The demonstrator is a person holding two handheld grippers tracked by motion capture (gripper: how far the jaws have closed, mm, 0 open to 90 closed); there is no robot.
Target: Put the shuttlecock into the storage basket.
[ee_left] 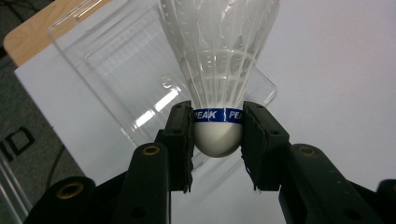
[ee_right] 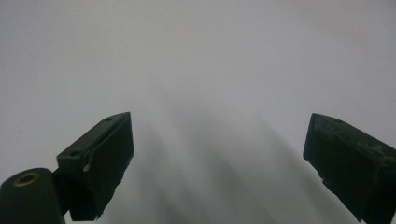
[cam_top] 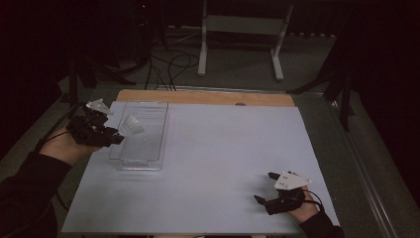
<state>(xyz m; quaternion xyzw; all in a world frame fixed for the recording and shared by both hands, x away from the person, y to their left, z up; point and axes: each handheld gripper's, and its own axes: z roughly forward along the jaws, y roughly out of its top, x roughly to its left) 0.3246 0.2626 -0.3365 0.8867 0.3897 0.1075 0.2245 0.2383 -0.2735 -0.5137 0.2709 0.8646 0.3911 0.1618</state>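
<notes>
A white shuttlecock (ee_left: 219, 70) with a blue band reading PEAK is clamped by its cork base in my left gripper (ee_left: 217, 140). Its feathers point away from me, over a clear plastic tray (ee_left: 116, 70). From the high view, the left gripper (cam_top: 119, 136) holds the shuttlecock (cam_top: 131, 125) above the tray (cam_top: 148, 111) near its left wall. My right gripper (cam_top: 265, 187) rests low at the front right of the white sheet, jaws wide apart. In the right gripper view, the fingers (ee_right: 100, 158) are spread over bare white surface with nothing between them.
The white sheet (cam_top: 223, 148) covers most of a wooden table (cam_top: 198, 95). A white metal stand (cam_top: 242, 29) and cables lie on the floor beyond the far edge. Dark surroundings flank both sides.
</notes>
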